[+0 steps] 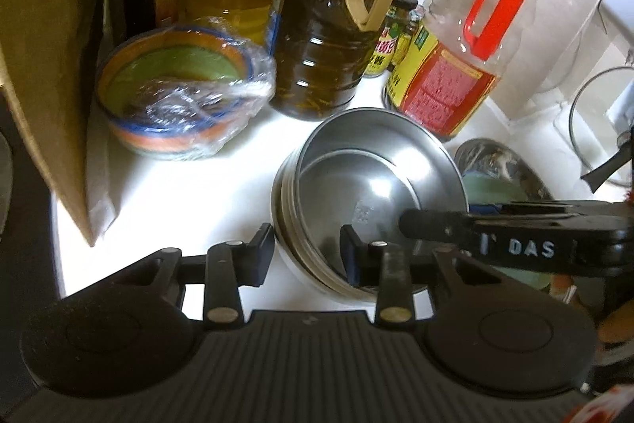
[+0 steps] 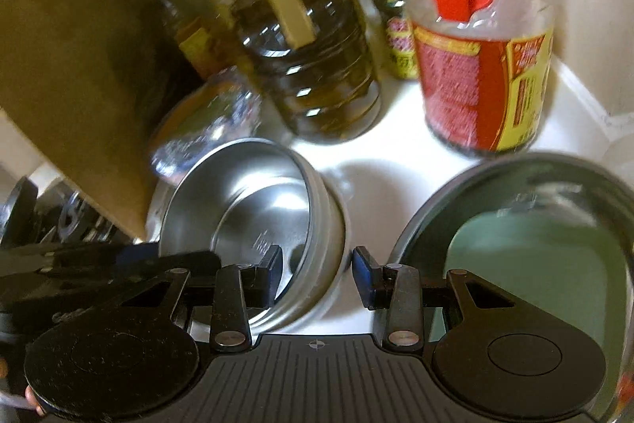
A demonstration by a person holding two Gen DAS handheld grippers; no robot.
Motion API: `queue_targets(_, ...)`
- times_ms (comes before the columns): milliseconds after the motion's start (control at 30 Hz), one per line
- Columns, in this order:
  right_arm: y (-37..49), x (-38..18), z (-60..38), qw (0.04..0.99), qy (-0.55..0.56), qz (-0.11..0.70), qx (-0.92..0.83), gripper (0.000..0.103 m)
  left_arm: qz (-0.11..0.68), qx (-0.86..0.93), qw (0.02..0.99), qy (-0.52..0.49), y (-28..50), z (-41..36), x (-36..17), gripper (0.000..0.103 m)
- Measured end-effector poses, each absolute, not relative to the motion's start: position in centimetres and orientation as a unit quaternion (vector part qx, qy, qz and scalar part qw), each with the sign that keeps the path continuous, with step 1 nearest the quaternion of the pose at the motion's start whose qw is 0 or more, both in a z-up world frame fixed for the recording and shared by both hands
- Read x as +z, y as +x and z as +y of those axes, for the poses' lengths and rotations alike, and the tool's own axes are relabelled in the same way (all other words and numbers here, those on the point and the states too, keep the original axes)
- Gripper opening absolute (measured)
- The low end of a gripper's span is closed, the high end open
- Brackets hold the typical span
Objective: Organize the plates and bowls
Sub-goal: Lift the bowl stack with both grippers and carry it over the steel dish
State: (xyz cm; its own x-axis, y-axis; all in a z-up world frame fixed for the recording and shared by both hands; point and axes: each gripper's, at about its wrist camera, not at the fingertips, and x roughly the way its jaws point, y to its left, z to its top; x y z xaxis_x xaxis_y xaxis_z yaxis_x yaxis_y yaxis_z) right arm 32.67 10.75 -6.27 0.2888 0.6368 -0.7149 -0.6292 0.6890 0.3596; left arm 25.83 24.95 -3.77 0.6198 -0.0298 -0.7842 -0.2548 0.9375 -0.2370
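A: Where's the steel bowl stack (image 1: pixel 368 193)?

B: On the white worktop (image 1: pixel 198 193), in front of the oil jug (image 1: pixel 329 38), between the film-wrapped bowl (image 1: pixel 178 94) and the glass-lidded pan (image 2: pixel 535 244). It sits tipped, mouth towards us, and seems to rest in something white underneath.

A: Left tool (image 1: pixel 307 256)?

B: Narrow-to-mid gap, astride the near rim with one finger outside and one inside. We go for the rim because the nested walls are the only edge we can pinch. The outer pad looks to be against the steel. The inner pad we can't tell, so we don't call it a grip.

A: Right tool (image 2: pixel 317 276)?

B: It has the same straddle on the opposite side of the rim, at a mid gap. We see a sliver of white between the outer pad and the bowl wall, so it isn't clamped.

A: Why both tools?

B: Our guess is that the stack is smooth and already tipped. One pinch would let it pivot, and two opposite points keep it steady for the lift.

A: Risks?

B: It's a tight spot. The cardboard box (image 1: pixel 47 46) is on the left and the red-handled bottle (image 1: pixel 475 38) is behind. The inner bowls could slide out if we tilt it further.
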Motion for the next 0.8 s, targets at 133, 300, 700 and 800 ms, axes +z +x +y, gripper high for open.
queue_targets(133,30.7,-6.3,10.5,0.793,0.009,0.462,0.397,0.040,0.434,0.067,0.882,-0.170,24.8,25.3,-3.6,0.031)
queue_targets(300,31.3,-6.4,10.7,0.801,0.026,0.462,0.379,0.040,0.436,0.081,0.882,-0.161,25.1,25.6,-3.6,0.031)
queue_targets(700,32.5,-7.1,11.1,0.803,0.051,0.466,0.368,0.032,0.441,0.080,0.880,-0.160,25.6,25.4,-4.0,0.024)
queue_targets(800,32.1,-7.1,10.9,0.804,0.049,0.467,0.366,0.032,0.443,0.077,0.880,-0.155,25.3,25.0,-4.0,0.024)
